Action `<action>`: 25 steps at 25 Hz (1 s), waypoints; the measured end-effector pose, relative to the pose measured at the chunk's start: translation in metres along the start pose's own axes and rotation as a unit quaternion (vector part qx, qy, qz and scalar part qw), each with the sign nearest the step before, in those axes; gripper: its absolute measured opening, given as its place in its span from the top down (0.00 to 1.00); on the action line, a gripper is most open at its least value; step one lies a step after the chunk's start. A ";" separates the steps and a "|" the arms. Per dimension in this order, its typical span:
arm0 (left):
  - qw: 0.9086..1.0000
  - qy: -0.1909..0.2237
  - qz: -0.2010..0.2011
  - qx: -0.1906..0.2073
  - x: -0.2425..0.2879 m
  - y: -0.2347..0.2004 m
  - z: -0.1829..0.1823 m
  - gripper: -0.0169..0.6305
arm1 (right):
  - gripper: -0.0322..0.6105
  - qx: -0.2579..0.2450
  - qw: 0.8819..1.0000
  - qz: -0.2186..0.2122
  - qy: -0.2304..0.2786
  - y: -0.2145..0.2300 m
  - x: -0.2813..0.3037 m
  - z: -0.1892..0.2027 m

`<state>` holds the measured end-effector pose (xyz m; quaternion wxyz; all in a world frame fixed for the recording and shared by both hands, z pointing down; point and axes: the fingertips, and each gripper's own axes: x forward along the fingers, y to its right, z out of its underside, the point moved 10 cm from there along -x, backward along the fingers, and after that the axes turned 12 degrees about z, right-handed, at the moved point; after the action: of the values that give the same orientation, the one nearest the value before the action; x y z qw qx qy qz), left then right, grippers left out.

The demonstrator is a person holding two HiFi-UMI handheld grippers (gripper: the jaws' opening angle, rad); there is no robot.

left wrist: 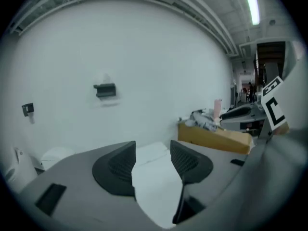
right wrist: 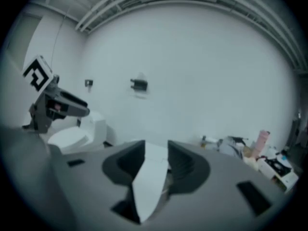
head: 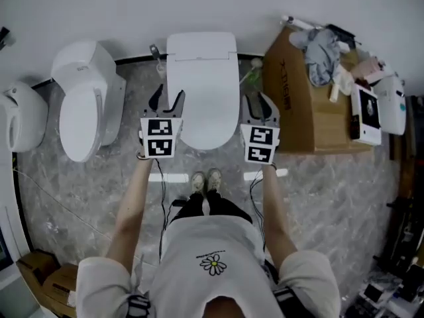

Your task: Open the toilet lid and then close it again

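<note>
The middle toilet (head: 202, 58) sits against the wall with its lid (head: 204, 105) flat down. So either nothing's started yet or it's already been opened and closed, can't say which from here. Both arms reach straight out, left tool (head: 167, 101) and right tool (head: 260, 105) flanking the lid, not touching it, jaws apart and empty.

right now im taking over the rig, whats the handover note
Left claw: open, empty, held in the air by the lid's left side.
Right claw: open, empty, in the air by its right side.
Lid: down, touched by neither claw.
Done: can't tell whether it has been opened yet.
Left: if not, lift the lid, then shut it.
</note>
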<state>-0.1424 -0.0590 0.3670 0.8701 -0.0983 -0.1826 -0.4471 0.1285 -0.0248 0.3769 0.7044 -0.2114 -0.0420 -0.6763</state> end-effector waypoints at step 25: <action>0.972 0.228 -0.055 0.018 -0.122 0.074 -0.108 0.94 | 0.90 0.093 0.968 -0.031 0.232 -0.011 -0.151 -0.118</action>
<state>-0.1228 0.0381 0.2181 0.8645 0.0316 0.0076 -0.5016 0.0785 0.0751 0.2207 0.6902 0.0185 0.0534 -0.7214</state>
